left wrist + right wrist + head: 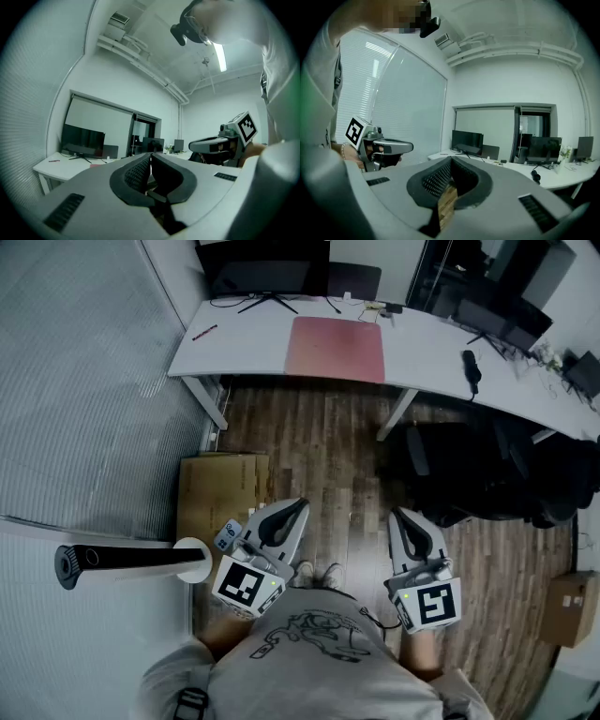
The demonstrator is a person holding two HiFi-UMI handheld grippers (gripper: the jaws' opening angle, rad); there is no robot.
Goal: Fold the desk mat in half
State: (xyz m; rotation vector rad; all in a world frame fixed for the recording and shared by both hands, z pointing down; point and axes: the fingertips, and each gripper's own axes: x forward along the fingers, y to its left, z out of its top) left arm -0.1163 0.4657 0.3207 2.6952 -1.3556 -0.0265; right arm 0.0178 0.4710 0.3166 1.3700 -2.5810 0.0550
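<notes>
Over on the left, a cardboard box [221, 491] sits on the wooden floor [342, 451] against the glass wall, and just beside it hangs the left tool [296, 508], jaws pressed fully together with nothing between them. Ahead and up the middle, there's the desk mat [336, 349]: pinkish-red, lying flat and unfolded on the white tabletop [427, 351], its near edge flush with the tabletop's front edge, a monitor [266, 266] behind it. Its long axis seems to run left to right along that edge (foreshortening makes this a judgement). Moving right, the right tool [399, 516] is likewise closed tight and empty, with a dark office chair [469, 474] just beyond it.

The relation that matters: the mat lies straight ahead of both tools, well apart from them across open floor, and roughly centred between them. Neither hand looks clearly nearer, so I'd expect a walk-up first, then each tool taking its own corner.
</notes>
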